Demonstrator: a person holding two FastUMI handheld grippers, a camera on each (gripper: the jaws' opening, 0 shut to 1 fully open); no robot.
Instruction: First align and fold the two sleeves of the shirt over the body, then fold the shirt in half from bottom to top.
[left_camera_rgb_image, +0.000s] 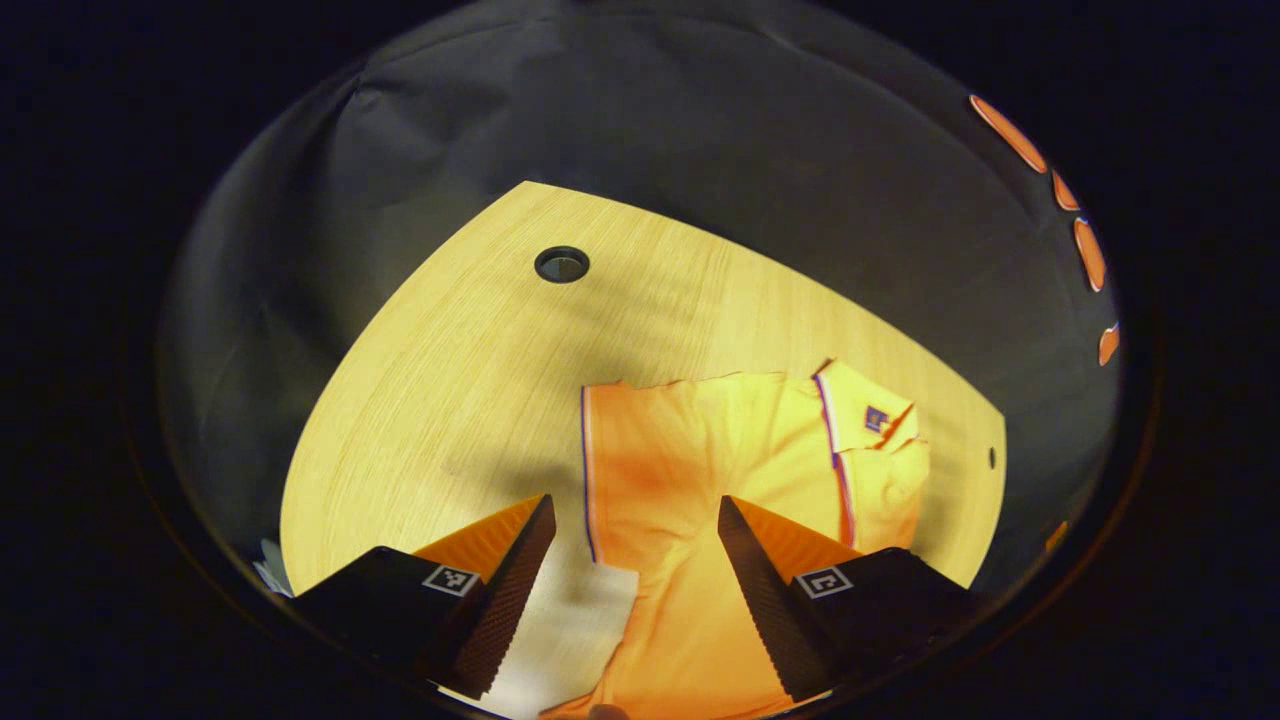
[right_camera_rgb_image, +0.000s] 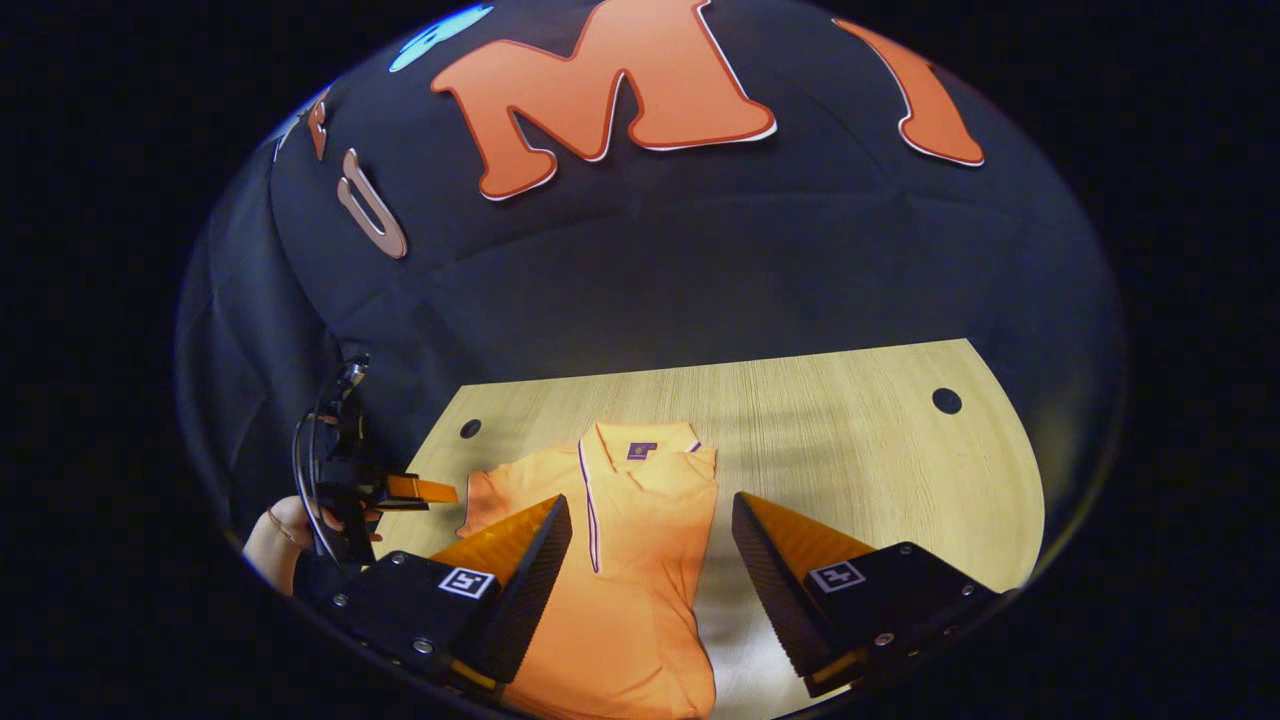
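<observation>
An orange polo shirt (left_camera_rgb_image: 720, 470) (right_camera_rgb_image: 640, 560) lies flat on the wooden table (left_camera_rgb_image: 480, 380) (right_camera_rgb_image: 860, 450), collar (right_camera_rgb_image: 642, 447) toward the far wall. One sleeve lies folded over the body, its striped hem (right_camera_rgb_image: 590, 510) running down the chest. The other sleeve (left_camera_rgb_image: 630, 450) (right_camera_rgb_image: 490, 495) is spread out sideways, with a striped hem (left_camera_rgb_image: 586, 470). My left gripper (left_camera_rgb_image: 635, 505) hovers open above that spread sleeve; in the right gripper view it (right_camera_rgb_image: 415, 490) sits at the table's left edge, held by a hand (right_camera_rgb_image: 272, 535). Over the shirt's body, my right gripper (right_camera_rgb_image: 652, 500) is open and holds nothing.
The table has round cable holes (left_camera_rgb_image: 561, 264) (right_camera_rgb_image: 946, 401) (right_camera_rgb_image: 470, 428). Bare wood stretches beyond the spread sleeve and to the right of the shirt. The black cloth wall (right_camera_rgb_image: 700, 270) stands close behind the table's far edge.
</observation>
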